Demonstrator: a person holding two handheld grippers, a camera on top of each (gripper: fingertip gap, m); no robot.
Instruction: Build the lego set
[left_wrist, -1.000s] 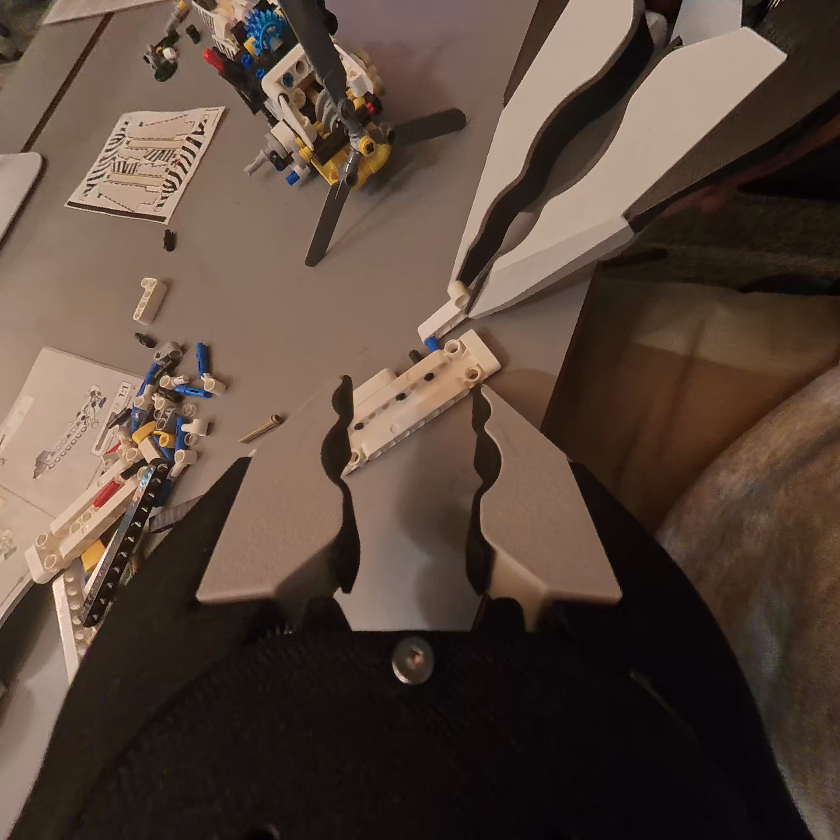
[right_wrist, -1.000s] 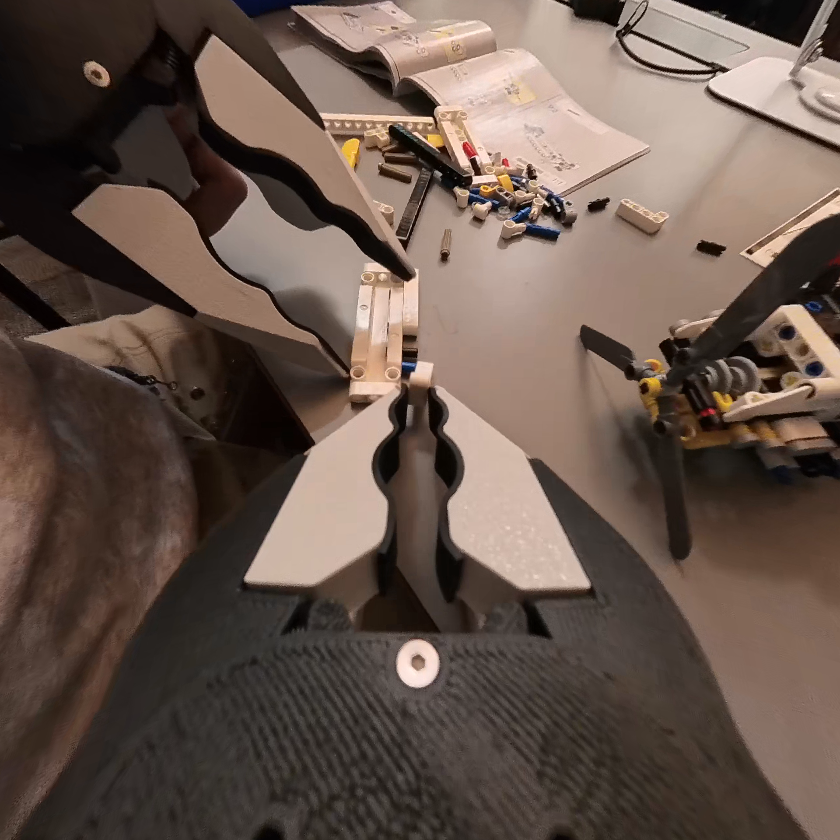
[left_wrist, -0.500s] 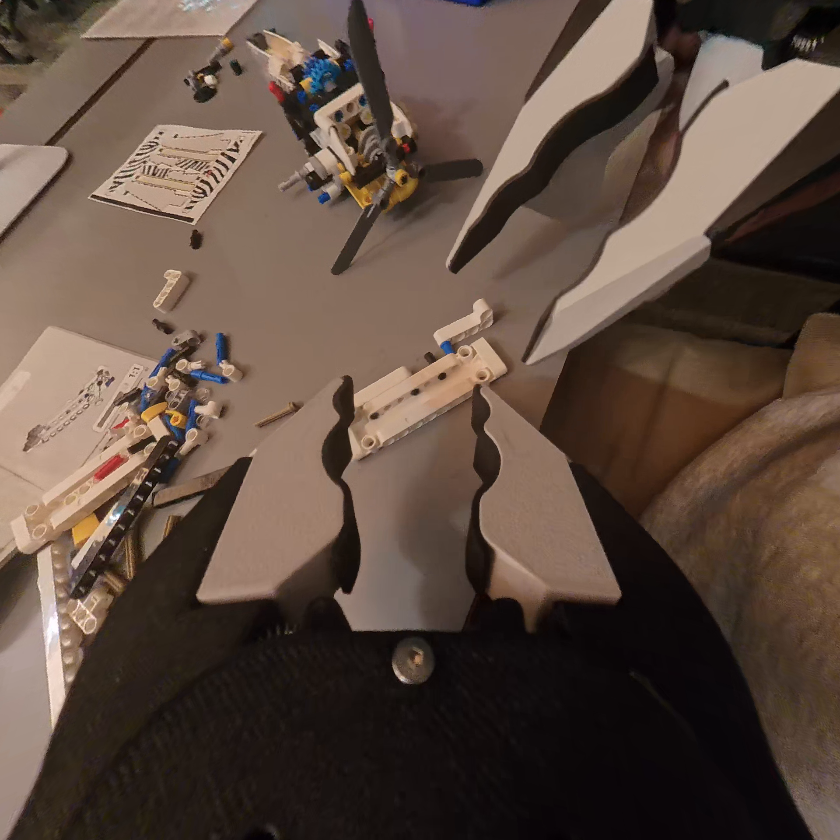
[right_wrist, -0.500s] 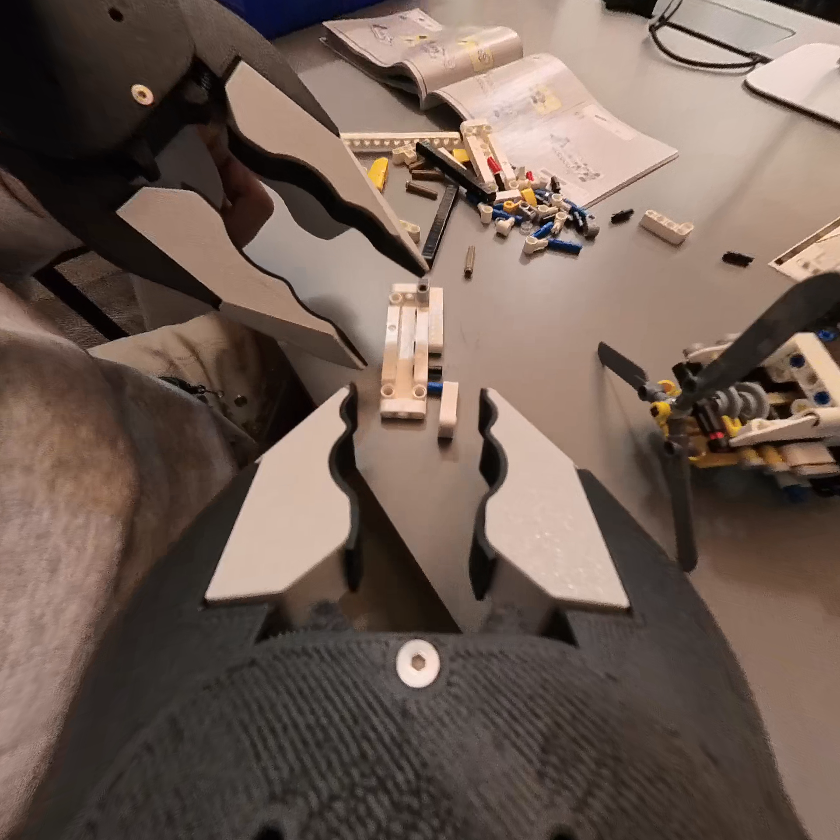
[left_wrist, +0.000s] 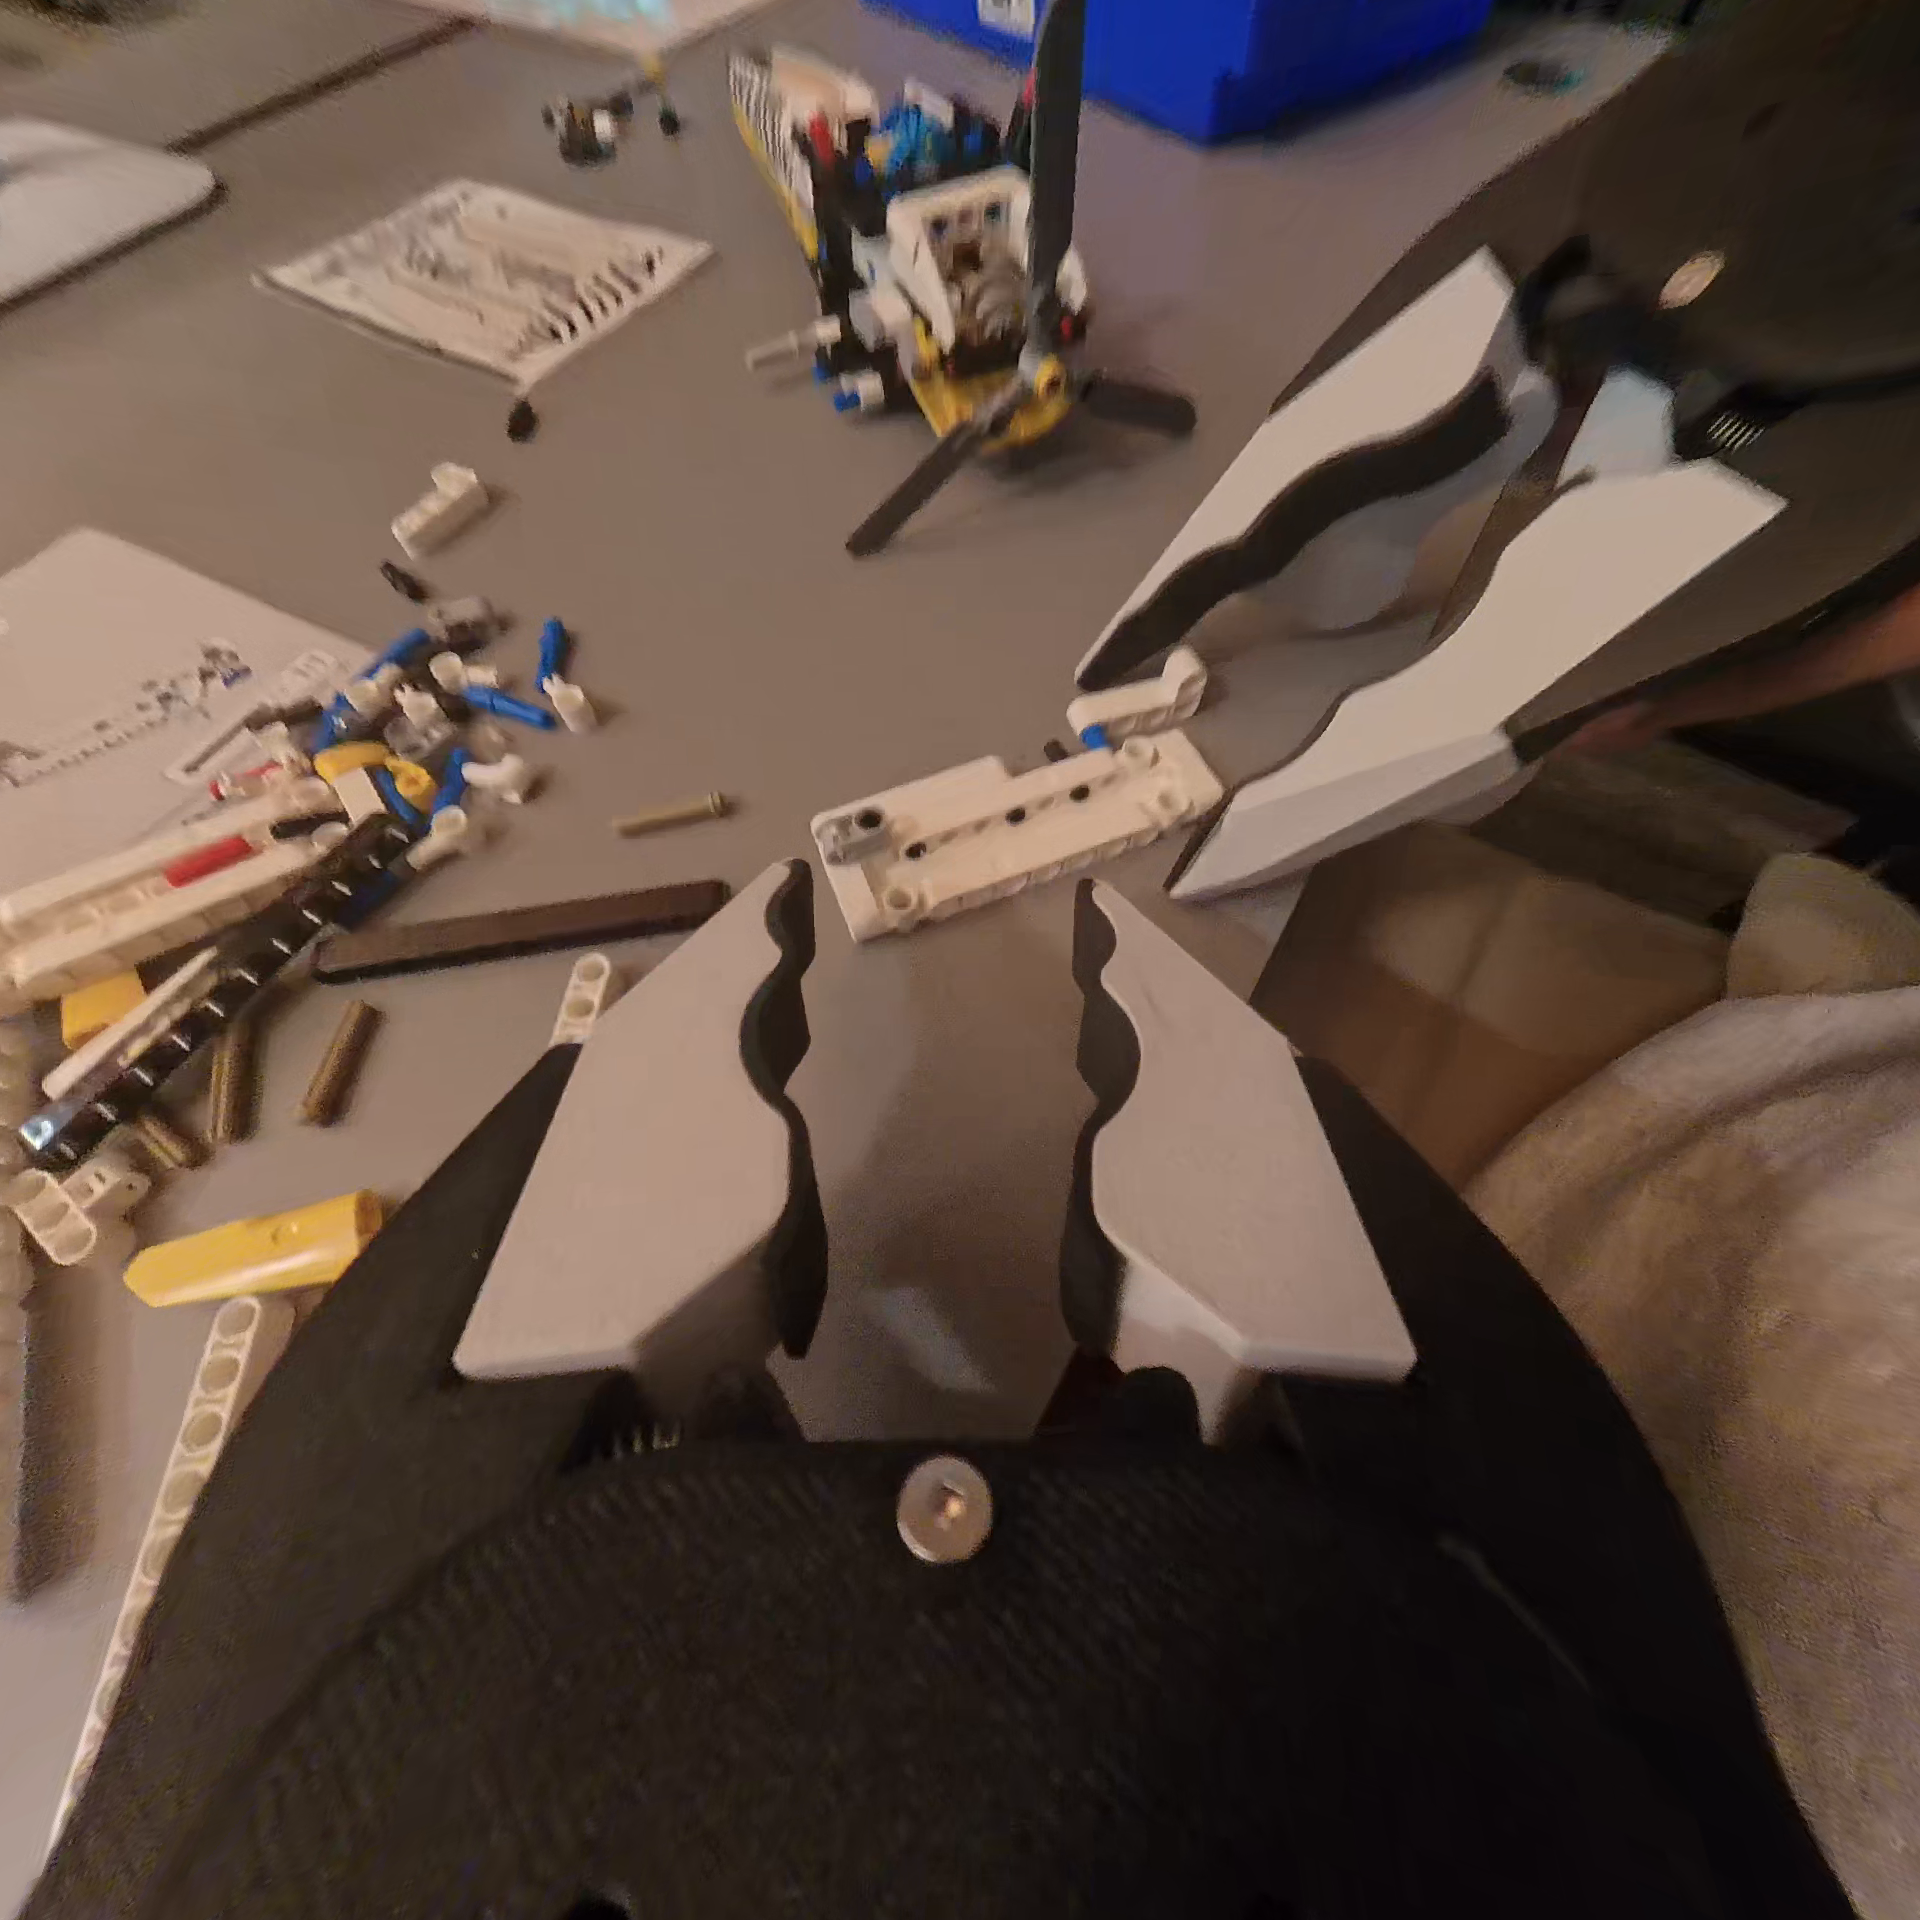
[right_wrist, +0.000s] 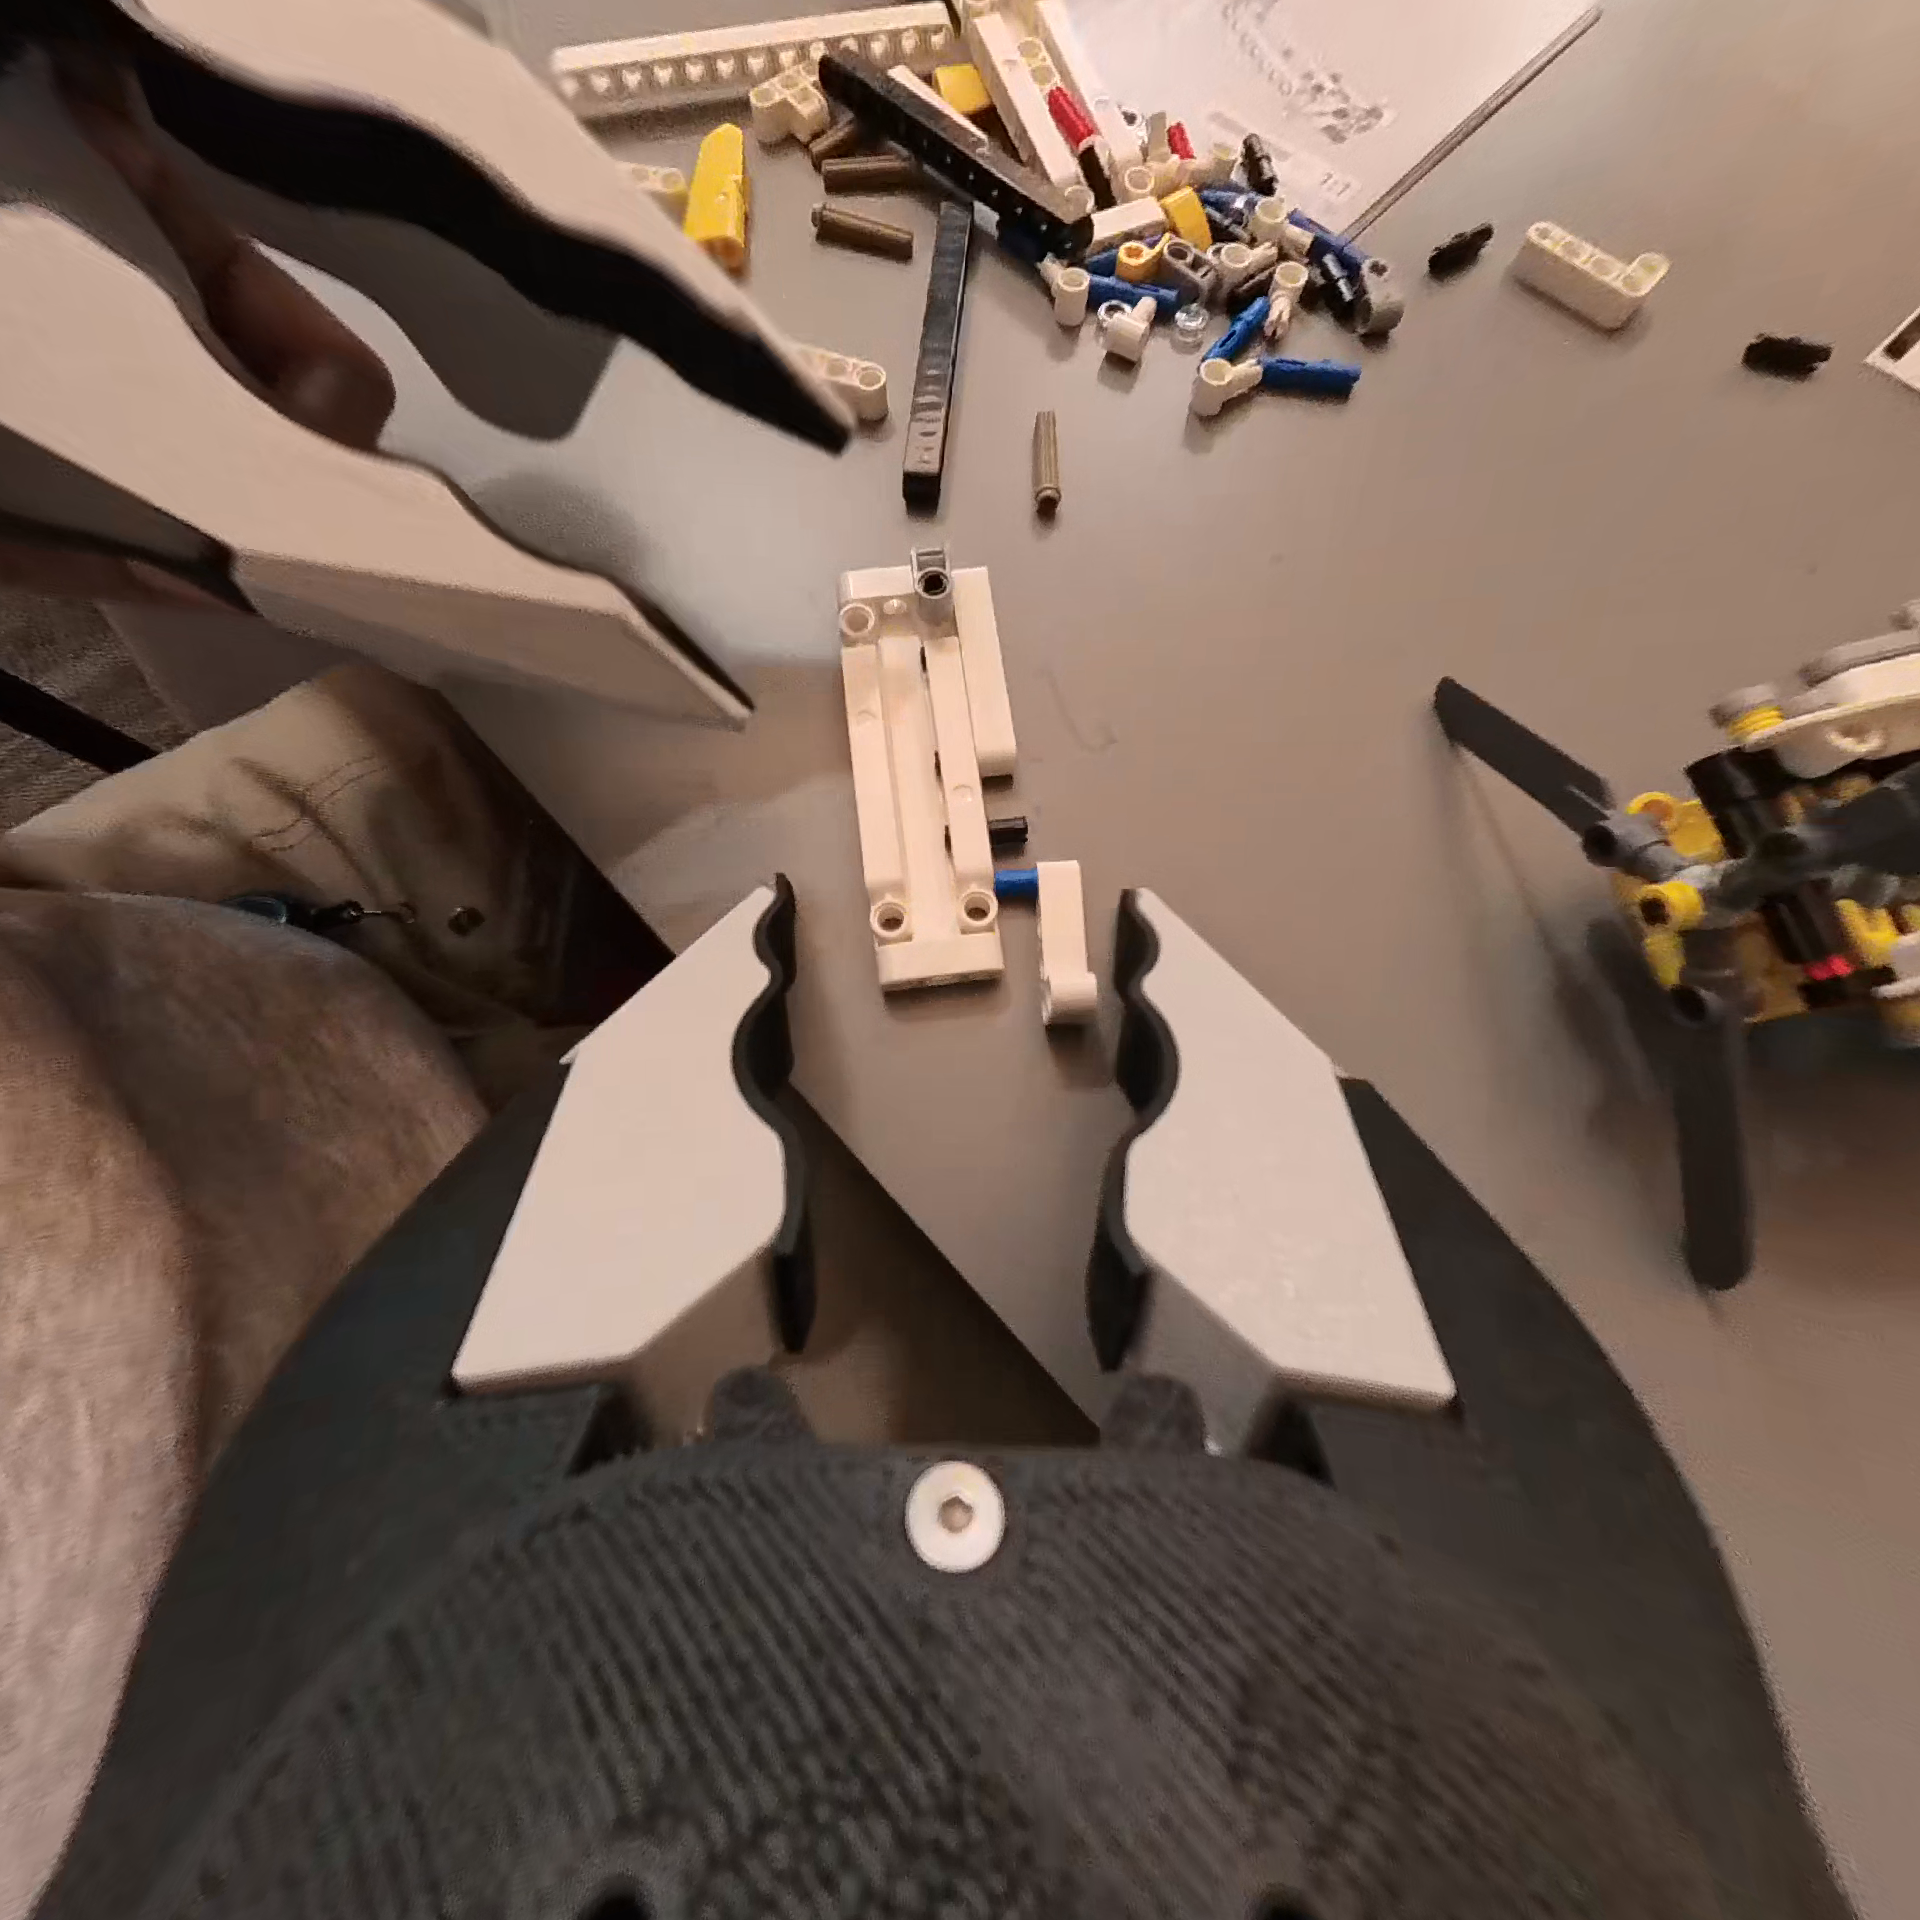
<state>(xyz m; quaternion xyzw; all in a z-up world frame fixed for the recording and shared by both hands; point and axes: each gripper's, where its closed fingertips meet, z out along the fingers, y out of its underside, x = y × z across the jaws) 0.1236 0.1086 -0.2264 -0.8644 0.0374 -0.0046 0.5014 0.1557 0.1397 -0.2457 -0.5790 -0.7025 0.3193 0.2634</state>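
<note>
A flat white panel assembly (left_wrist: 1013, 831) lies on the grey table (left_wrist: 727, 582) near its edge. It also shows in the right wrist view (right_wrist: 920, 769). A small white beam with a blue pin (right_wrist: 1065, 940) lies loose beside the panel's near end, and shows in the left wrist view (left_wrist: 1138, 701) too. My left gripper (left_wrist: 940, 883) is open and empty, just short of the panel. My right gripper (right_wrist: 953, 894) is open and empty, its fingers on either side of the panel end and the small beam. Each gripper shows in the other's view (left_wrist: 1132, 779) (right_wrist: 792, 577).
A partly built propeller plane model (left_wrist: 966, 281) (right_wrist: 1766, 862) stands farther out. A pile of loose parts (left_wrist: 364, 748) (right_wrist: 1174, 229) lies by an instruction booklet (left_wrist: 104, 644). A sticker sheet (left_wrist: 488, 270) and a blue bin (left_wrist: 1195, 52) are beyond. A person's lap is past the table edge.
My right gripper opened and let go of the small white beam, which now lies beside the panel. My left gripper drew back a little from the panel.
</note>
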